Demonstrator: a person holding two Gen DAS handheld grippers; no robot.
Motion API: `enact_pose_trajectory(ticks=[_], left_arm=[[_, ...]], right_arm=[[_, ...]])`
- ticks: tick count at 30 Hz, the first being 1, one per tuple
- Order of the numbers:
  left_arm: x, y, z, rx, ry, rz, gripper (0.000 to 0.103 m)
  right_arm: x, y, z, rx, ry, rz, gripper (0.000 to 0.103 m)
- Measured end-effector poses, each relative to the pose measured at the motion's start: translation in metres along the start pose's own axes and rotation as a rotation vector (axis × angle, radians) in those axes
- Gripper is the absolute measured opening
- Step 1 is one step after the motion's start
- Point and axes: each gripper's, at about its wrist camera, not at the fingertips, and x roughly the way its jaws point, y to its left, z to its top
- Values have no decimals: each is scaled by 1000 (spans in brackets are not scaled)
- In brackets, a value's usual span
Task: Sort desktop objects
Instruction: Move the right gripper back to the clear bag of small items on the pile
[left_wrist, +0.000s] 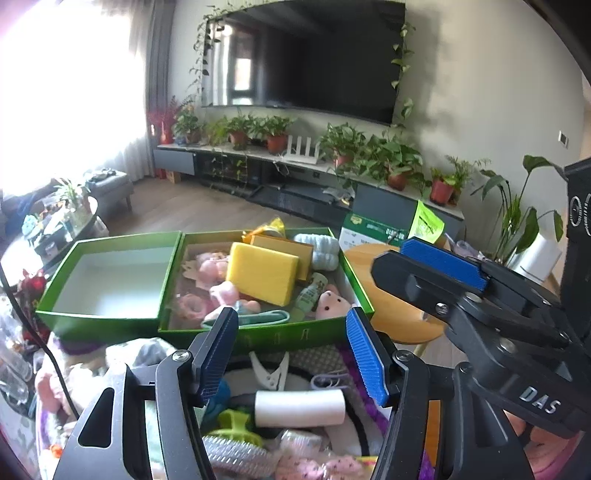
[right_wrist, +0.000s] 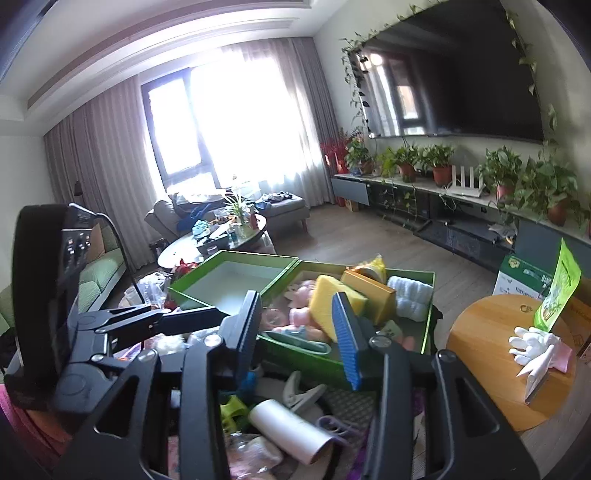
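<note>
Two green boxes stand side by side. The left box (left_wrist: 103, 317) (right_wrist: 236, 273) is empty. The right box (left_wrist: 280, 336) (right_wrist: 428, 314) holds a yellow sponge (left_wrist: 262, 273) (right_wrist: 325, 299), an orange box (left_wrist: 291, 247), a white rolled cloth (left_wrist: 321, 249), a small bottle (left_wrist: 310, 293) and pink soft toys (left_wrist: 330, 304). In front of them lie a white lint roller (left_wrist: 299, 408) (right_wrist: 291, 430), a white clip (left_wrist: 269, 369) and a green comb (left_wrist: 236, 424). My left gripper (left_wrist: 291, 332) (right_wrist: 192, 315) hovers open above this pile with nothing between its pads. Beside it on the right, my right gripper (right_wrist: 295, 325) (left_wrist: 388, 256) is open and also holds nothing.
A round wooden stool (left_wrist: 399, 306) (right_wrist: 491, 350) stands right of the boxes with a white glove (right_wrist: 528, 341) and a green packet (right_wrist: 557, 295) on it. Pink fabric and a brush (left_wrist: 236, 454) crowd the near edge. A cable (left_wrist: 37, 332) runs on the left.
</note>
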Motion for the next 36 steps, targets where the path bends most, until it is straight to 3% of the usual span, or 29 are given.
enact_pose_trajectory(ticks=[21,26,29,36], left_arm=[[-68,33,-52,34,-69,10,65],[-70,47,-78,19,-44,-4,65],[-68,57,-102,2,-5,-12,65],[-68,59,-150,67,14,18,65]], right_arm=[[-36,86,-25,-77,5,51,42],[-36,103,-44,-79,32,64,42],[-32,111,-60,-57,70,47,47],[-26,123,-113,4,167,23,48]])
